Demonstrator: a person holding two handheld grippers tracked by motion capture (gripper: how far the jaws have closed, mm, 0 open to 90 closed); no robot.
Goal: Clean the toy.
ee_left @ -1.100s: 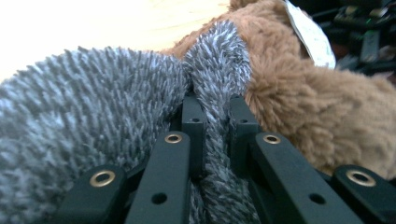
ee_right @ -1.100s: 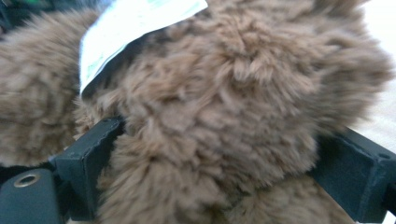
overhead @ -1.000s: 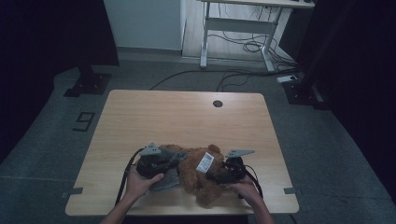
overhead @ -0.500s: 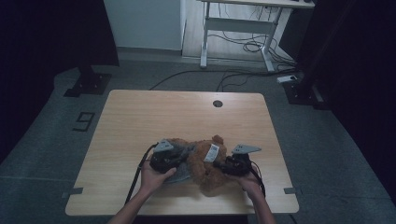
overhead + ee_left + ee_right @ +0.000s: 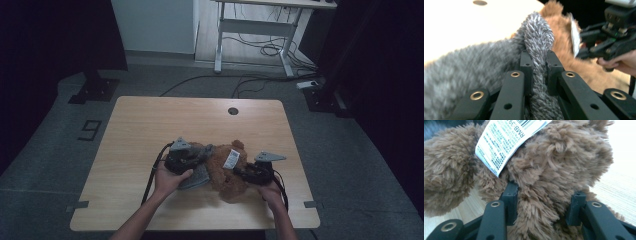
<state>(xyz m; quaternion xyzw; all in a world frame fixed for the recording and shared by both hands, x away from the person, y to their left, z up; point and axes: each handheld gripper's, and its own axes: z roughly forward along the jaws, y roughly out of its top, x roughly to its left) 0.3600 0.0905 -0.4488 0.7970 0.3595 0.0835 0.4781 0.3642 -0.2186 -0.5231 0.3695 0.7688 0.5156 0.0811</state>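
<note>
**A:** How much room do I have around the brown plush bear (image 5: 227, 172)?

**B:** From where I sit, the bear lies in the near half of the worktop (image 5: 150, 125), well short of the cable hole (image 5: 232, 110). The whole stretch from the bear to the far edge is bare wood, and both side edges are well apart from it. The near edge is close behind my hands.

**A:** Which way does it lie?

**B:** Its long axis runs roughly from the near edge toward the cable hole, tilted a little to the right, with a rounded ear or paw at the far end. The white tag (image 5: 230, 159) sits on top, near that end.

**A:** And the jaws?

**B:** My left gripper (image 5: 538, 72) is clenched on a fold of grey furry cloth (image 5: 474, 72) that lies against the bear's left side. My right gripper (image 5: 544, 205) has just been closing its jaws, then easing out slightly, and they grasp a bunch of brown fur.

**A:** Anything unclear?

**B:** The bear's face is hidden, the grey cloth is blurred, and I cannot tell whether it is part of the bear.
</note>
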